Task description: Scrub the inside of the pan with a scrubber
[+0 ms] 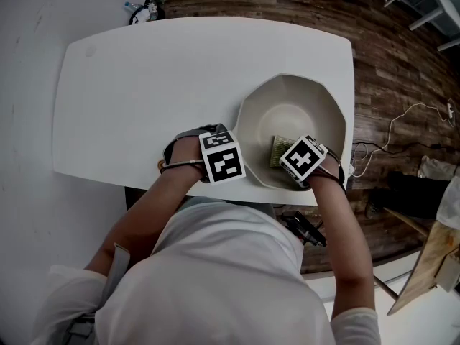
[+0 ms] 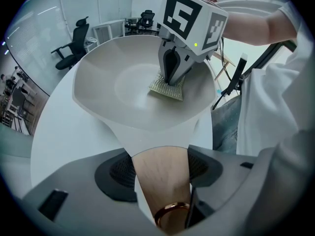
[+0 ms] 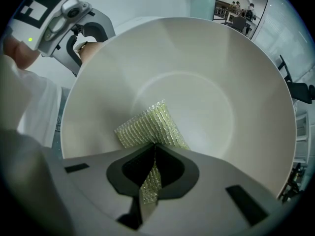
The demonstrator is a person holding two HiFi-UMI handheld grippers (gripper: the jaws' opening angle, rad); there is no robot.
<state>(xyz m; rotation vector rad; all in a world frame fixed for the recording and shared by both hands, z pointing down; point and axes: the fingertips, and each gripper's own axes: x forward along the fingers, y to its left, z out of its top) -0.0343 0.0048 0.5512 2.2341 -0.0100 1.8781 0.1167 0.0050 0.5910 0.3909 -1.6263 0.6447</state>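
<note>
A white pan (image 1: 295, 110) sits at the table's right front corner. Its wooden handle (image 2: 160, 181), with a copper ring, lies clamped between my left gripper's (image 2: 161, 166) jaws, which are shut on it. In the head view the left gripper (image 1: 231, 136) sits at the pan's left rim. A yellow-green mesh scrubber (image 3: 150, 127) rests on the near inner wall of the pan (image 3: 206, 73), pinched by my right gripper (image 3: 153, 156). The left gripper view shows the right gripper (image 2: 172, 77) pressing the scrubber (image 2: 167, 88) down inside the pan (image 2: 113, 68). In the head view, the scrubber (image 1: 277, 149) lies just ahead of the right gripper (image 1: 286, 152).
The white table (image 1: 144, 92) stretches left and away from the pan. Small bottles (image 1: 144, 9) stand by its far edge. Wooden floor with cables (image 1: 402, 121) lies to the right. Office chairs (image 2: 71, 45) stand in the background.
</note>
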